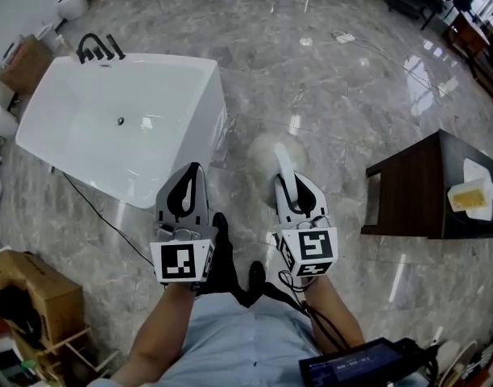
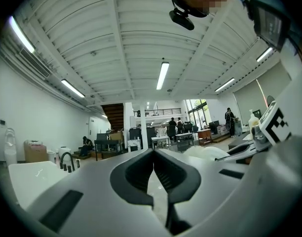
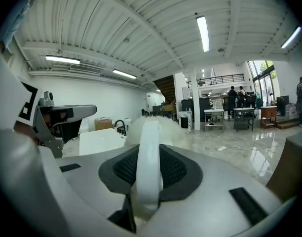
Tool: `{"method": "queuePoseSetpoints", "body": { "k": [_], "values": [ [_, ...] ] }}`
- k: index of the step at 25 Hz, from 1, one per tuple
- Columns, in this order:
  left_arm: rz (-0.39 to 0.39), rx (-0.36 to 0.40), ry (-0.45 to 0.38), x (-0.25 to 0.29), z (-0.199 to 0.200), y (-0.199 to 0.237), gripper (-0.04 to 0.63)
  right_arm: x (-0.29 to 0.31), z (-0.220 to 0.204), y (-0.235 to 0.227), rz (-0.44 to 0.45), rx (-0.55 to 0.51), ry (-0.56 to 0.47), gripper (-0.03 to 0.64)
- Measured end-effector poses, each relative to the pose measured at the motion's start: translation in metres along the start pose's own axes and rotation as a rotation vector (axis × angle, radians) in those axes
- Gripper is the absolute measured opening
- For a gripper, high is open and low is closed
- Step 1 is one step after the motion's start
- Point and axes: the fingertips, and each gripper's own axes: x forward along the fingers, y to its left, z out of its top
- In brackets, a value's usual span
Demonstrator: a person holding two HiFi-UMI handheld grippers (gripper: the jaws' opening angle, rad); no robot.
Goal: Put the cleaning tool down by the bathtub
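Head view looks down on two forearms that reach out from a pale blue shirt point(image 1: 230, 337), each hand carrying a gripper over a grey marble floor point(image 1: 343, 79). A cardboard box point(image 1: 21, 276) sits behind and to the left of the left gripper point(image 1: 196, 170).

The left gripper's jaws are drawn together with nothing between them. In the left gripper view the dark pads meet at the tips.

The right gripper point(image 1: 289, 185), just to the right of the left one, is clamped on the white handle of the cleaning tool point(image 1: 283, 164). In the right gripper view the handle runs up between the ribbed pads, which press it from both sides. The tool's fluffy white head point(image 1: 268, 146) juts out just ahead of this gripper's tips. Whether the head touches the floor cannot be told.

The white bathtub point(image 1: 109, 123) stands ahead and to the left of the left gripper. Its near corner is close to that gripper's tips and apart from the tool's head. A black faucet point(image 1: 97, 48) sits at the tub's far end.

Well off to the right of the right gripper stands a dark wooden table point(image 1: 416, 192). It carries a white tray point(image 1: 480, 172) with something yellow in it.

Beyond the jaws, both gripper views show desks and a few people far across the hall.
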Motion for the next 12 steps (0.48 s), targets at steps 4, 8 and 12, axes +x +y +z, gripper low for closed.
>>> {"method": "queuePoseSetpoints", "body": {
  "k": [4, 8, 12],
  "values": [
    [-0.018, -0.032, 0.012, 0.040, -0.015, 0.030, 0.017, 0.048, 0.004, -0.004, -0.030, 0.010, 0.022, 0.101],
    [-0.050, -0.059, 0.016, 0.088, -0.022, 0.060, 0.017, 0.101, 0.017, -0.009, -0.069, 0.020, 0.027, 0.101],
    [-0.090, -0.046, 0.016, 0.133, -0.025, 0.093, 0.017, 0.150, 0.035, -0.009, -0.099, 0.019, 0.025, 0.101]
  ]
}}
